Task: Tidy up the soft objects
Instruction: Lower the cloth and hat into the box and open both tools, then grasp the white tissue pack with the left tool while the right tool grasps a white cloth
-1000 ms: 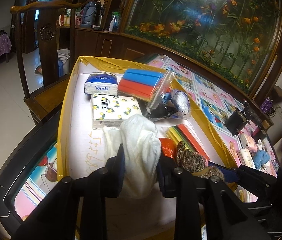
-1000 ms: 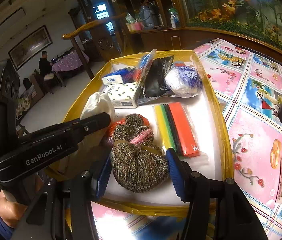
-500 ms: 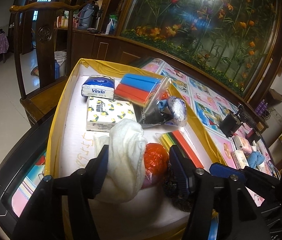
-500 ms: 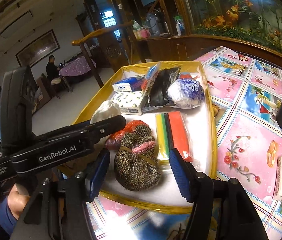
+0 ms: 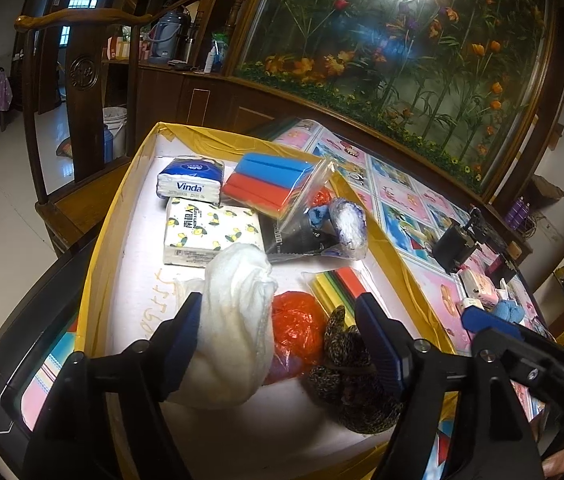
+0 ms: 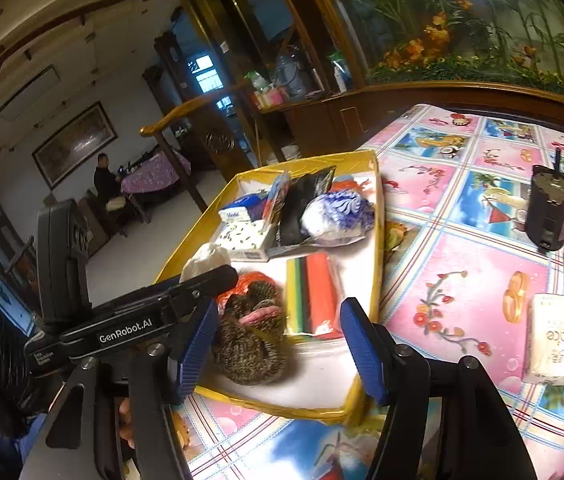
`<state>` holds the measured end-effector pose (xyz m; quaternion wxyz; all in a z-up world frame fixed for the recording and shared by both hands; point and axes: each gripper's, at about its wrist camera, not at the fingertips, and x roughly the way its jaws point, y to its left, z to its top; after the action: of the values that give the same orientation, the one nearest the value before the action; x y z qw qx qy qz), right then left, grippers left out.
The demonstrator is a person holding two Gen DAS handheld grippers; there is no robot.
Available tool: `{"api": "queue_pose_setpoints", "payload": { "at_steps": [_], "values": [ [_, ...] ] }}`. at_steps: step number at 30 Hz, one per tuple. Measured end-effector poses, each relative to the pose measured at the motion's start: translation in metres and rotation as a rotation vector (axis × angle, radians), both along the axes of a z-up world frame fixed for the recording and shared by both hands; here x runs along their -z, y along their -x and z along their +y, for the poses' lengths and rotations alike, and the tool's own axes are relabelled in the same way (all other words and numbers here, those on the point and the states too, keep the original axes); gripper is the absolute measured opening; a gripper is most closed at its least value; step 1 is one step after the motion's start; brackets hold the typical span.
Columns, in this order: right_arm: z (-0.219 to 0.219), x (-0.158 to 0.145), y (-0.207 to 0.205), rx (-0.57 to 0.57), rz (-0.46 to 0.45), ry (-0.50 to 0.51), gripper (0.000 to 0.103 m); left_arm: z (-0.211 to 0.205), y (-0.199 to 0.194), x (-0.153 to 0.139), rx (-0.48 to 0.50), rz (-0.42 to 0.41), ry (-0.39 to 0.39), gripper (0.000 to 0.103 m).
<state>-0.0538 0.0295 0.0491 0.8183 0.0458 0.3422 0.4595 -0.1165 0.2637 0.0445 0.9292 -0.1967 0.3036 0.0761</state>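
Observation:
A yellow-rimmed tray [image 5: 102, 240] with a white floor holds the soft things. A white towel [image 5: 238, 320] lies in it between the fingers of my left gripper [image 5: 282, 340]. The jaws are opening and the pads stand clear of the towel. Beside it are an orange bag [image 5: 297, 328] and a brown knitted bundle [image 5: 345, 380]. In the right wrist view the knitted bundle [image 6: 250, 344] rests near the tray's front edge. My right gripper [image 6: 280, 344] is drawn back from it, jaws opening, gripping nothing.
Further back in the tray are a Vinda tissue pack [image 5: 190, 184], a lemon-print pack [image 5: 210, 232], bagged sponges [image 5: 274, 184], a blue-white ball [image 5: 347, 228] and coloured strips [image 6: 313, 292]. On the patterned tablecloth stand a black device [image 6: 549, 212] and a white pack [image 6: 549, 344]. A wooden chair [image 5: 82, 80] is behind the tray.
The left jaws have let go of the white towel and spread wide. The right gripper has pulled back and up from the knitted bundle, its jaws a little wider.

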Motion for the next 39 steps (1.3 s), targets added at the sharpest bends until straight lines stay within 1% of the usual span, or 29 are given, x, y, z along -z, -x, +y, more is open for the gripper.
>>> {"api": "queue_pose_setpoints", "payload": {
  "at_steps": [4,6,7,8,15,19,23,25,27,29,32,36,39],
  "values": [
    [-0.025,-0.009,-0.005,0.045,-0.01,-0.033,0.07,-0.001,0.0,-0.001,-0.001,-0.007,0.0,0.077],
    [-0.041,-0.013,-0.01,0.079,-0.02,-0.044,0.071,-0.002,0.001,-0.003,0.0,-0.016,0.008,0.081],
    [-0.05,-0.015,-0.013,0.099,-0.021,-0.051,0.072,-0.004,-0.001,-0.004,0.01,-0.015,0.011,0.085],
    [-0.061,-0.016,-0.016,0.121,-0.02,-0.061,0.072,-0.006,-0.001,-0.006,0.016,-0.015,0.011,0.085],
    [-0.149,-0.025,-0.04,0.288,-0.013,-0.118,0.073,-0.016,0.002,-0.036,0.03,-0.065,-0.014,0.087],
    [-0.204,-0.028,-0.05,0.396,-0.01,-0.149,0.075,-0.031,0.001,-0.054,0.063,-0.09,-0.02,0.088],
    [-0.249,-0.028,-0.057,0.496,-0.01,-0.14,0.076,-0.063,-0.011,-0.065,0.147,-0.088,-0.027,0.093],
    [-0.269,-0.023,-0.058,0.551,-0.008,-0.136,0.077,-0.086,-0.022,-0.063,0.212,-0.06,-0.018,0.093],
    [-0.284,-0.016,-0.062,0.589,0.025,-0.151,0.077,-0.11,-0.036,-0.058,0.279,-0.019,0.002,0.093],
    [-0.295,-0.011,-0.066,0.605,0.077,-0.188,0.077,-0.135,-0.051,-0.047,0.343,0.034,0.031,0.093],
    [-0.304,-0.009,-0.069,0.618,0.102,-0.216,0.077,-0.171,-0.07,-0.031,0.417,0.108,0.058,0.093],
    [-0.311,-0.007,-0.067,0.628,0.12,-0.253,0.077,-0.21,-0.097,-0.007,0.457,0.206,0.053,0.093],
    [-0.307,-0.005,-0.066,0.622,0.142,-0.273,0.077,-0.225,-0.115,0.008,0.44,0.265,0.037,0.093]
  ]
}}
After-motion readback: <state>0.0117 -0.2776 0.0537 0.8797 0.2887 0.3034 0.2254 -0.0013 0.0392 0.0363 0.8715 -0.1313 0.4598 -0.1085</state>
